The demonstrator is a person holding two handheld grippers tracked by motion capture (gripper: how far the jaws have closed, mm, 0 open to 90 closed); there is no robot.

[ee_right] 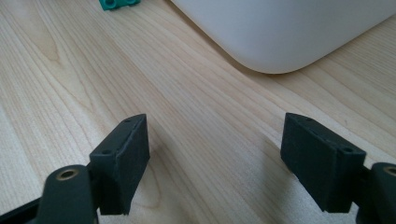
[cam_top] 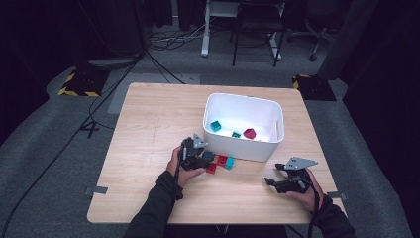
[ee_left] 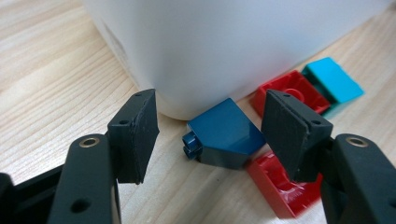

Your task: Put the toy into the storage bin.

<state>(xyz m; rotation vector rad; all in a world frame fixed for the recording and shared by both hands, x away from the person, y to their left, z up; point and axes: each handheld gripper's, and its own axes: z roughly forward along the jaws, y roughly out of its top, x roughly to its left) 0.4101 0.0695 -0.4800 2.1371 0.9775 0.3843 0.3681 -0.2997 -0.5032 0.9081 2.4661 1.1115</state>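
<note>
While spread across most of the high view, light wooden worktop [cam_top: 148, 148], bearing everything else. Toward its far right, white plastic bin [cam_top: 243, 126], rounded at the corners, with a teal brick [cam_top: 215, 126], a smaller green piece [cam_top: 236, 134] and a dark red brick [cam_top: 249, 133] lying on its floor. Held in the left hand, left gripper [cam_top: 204, 159], just at the bin's near left corner, jaws spread and set to either side of a dark blue sloped brick [ee_left: 226, 134]; left pad clearly apart from it, right pad close beside it, contact there too hard to tell. Resting on the worktop against the foot of the bin wall, that blue brick, slope up. Held in the right hand near the front right edge, right gripper [cam_top: 270, 181], jaws wide apart over bare wood, nothing between them. Just beside the blue brick, two red bricks [ee_left: 275, 186], one in front and one behind [ee_left: 289, 91], hollow sides showing. Touching the farther red one, a turquoise brick [ee_left: 334, 79].
</note>
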